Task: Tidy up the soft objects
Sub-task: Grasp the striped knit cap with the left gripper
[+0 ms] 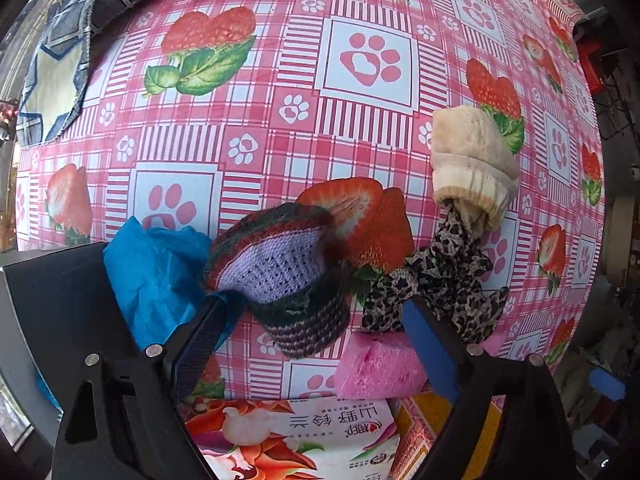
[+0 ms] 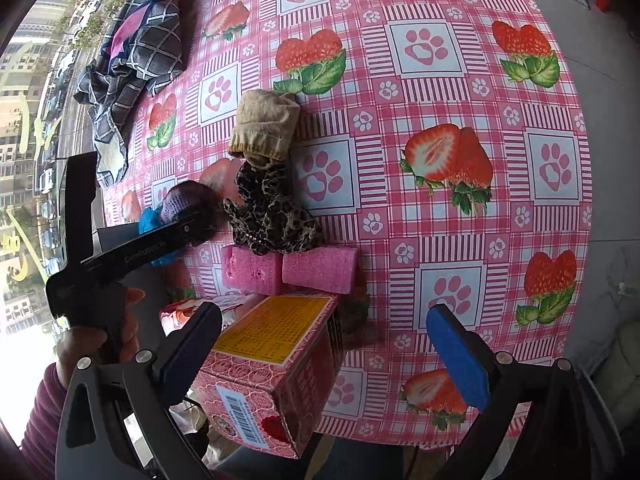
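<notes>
A knitted purple striped hat lies on the strawberry tablecloth between the tips of my open left gripper; it also shows in the right wrist view. A leopard-print scarf lies to its right, running into a rolled beige sock. Pink sponges lie just below the scarf. A blue plastic cover sits left of the hat. My right gripper is open and empty above a pink box.
A dark checked cloth lies crumpled at the table's far left corner. A printed packet lies under my left gripper. The table edge runs down the right side. A dark tray sits by the blue cover.
</notes>
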A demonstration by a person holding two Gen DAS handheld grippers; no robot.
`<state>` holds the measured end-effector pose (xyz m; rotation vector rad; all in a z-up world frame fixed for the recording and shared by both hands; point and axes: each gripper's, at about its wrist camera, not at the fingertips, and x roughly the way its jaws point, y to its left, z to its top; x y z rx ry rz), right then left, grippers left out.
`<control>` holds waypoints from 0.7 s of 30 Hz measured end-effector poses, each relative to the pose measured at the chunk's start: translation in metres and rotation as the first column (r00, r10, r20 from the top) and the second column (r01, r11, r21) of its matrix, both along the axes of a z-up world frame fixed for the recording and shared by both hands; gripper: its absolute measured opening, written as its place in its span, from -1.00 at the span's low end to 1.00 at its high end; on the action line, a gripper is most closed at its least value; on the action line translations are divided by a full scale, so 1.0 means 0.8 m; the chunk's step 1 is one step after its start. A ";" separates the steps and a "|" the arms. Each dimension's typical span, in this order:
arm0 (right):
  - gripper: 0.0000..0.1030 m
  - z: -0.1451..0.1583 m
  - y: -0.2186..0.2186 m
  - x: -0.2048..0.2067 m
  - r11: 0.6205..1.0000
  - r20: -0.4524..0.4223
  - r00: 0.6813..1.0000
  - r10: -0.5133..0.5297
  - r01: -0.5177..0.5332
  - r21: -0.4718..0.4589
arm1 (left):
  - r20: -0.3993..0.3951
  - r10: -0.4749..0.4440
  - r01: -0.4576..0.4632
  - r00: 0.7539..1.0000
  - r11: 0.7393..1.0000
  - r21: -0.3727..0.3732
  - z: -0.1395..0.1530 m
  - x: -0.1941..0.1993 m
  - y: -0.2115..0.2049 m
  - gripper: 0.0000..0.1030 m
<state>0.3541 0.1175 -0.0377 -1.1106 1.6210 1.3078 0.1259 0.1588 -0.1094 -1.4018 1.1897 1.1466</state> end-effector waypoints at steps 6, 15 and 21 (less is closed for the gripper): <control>1.00 -0.029 0.020 -0.012 0.997 -0.013 0.998 0.065 -0.066 -0.034 | -0.007 -0.002 0.002 1.000 0.999 -0.046 -0.023 0.010 0.005 0.75; 1.00 -0.085 0.055 -0.061 0.964 0.032 0.966 0.258 -0.255 -0.078 | -0.002 0.057 -0.057 0.998 0.997 -0.059 -0.034 -0.029 0.003 0.31; 1.00 -0.132 0.070 -0.121 0.910 0.066 0.909 0.412 -0.406 -0.085 | -0.060 0.012 -0.014 0.998 0.999 -0.032 -0.030 -0.021 0.001 0.29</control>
